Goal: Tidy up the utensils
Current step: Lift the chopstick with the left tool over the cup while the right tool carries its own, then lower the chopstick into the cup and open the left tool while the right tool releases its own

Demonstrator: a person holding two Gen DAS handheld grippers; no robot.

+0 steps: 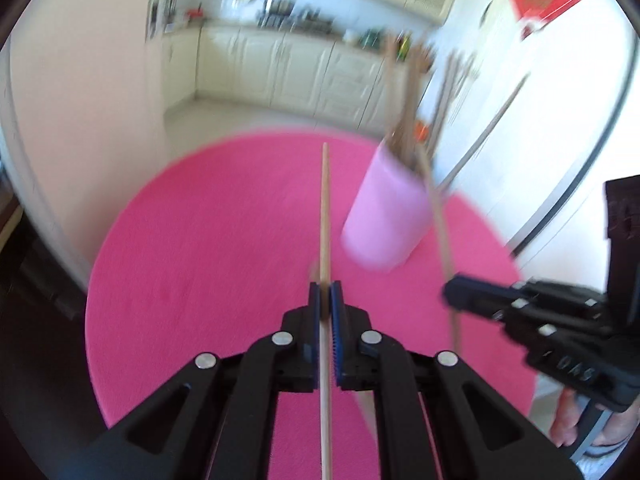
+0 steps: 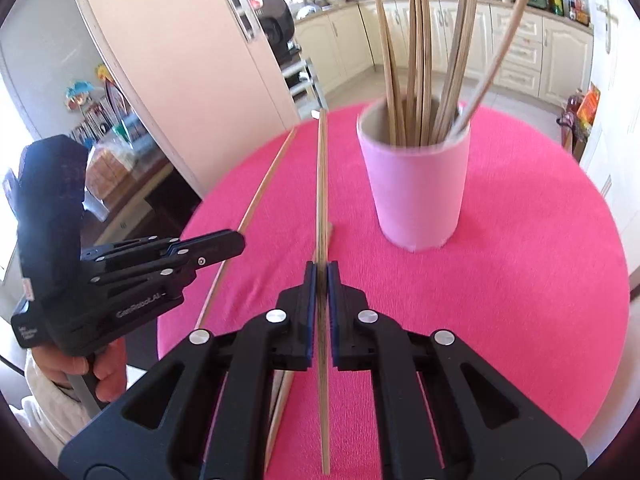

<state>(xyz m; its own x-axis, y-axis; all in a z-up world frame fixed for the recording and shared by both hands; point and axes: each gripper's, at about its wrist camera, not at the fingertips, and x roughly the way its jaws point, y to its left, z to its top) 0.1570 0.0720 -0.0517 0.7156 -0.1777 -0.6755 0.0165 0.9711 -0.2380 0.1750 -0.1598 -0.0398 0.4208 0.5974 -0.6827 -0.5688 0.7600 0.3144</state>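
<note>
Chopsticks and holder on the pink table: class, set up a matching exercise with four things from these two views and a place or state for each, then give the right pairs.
Things:
1. left tool
2. right tool
3. pink cup
4. tablecloth

States:
A. spread over the round table
B. stands upright, holding a bundle of chopsticks
C. shut on one chopstick, with the cup ahead to its right
D. shut on one chopstick, seen in the blurred view

Pairs: 1-D, 2-C, 3-B, 4-A
</note>
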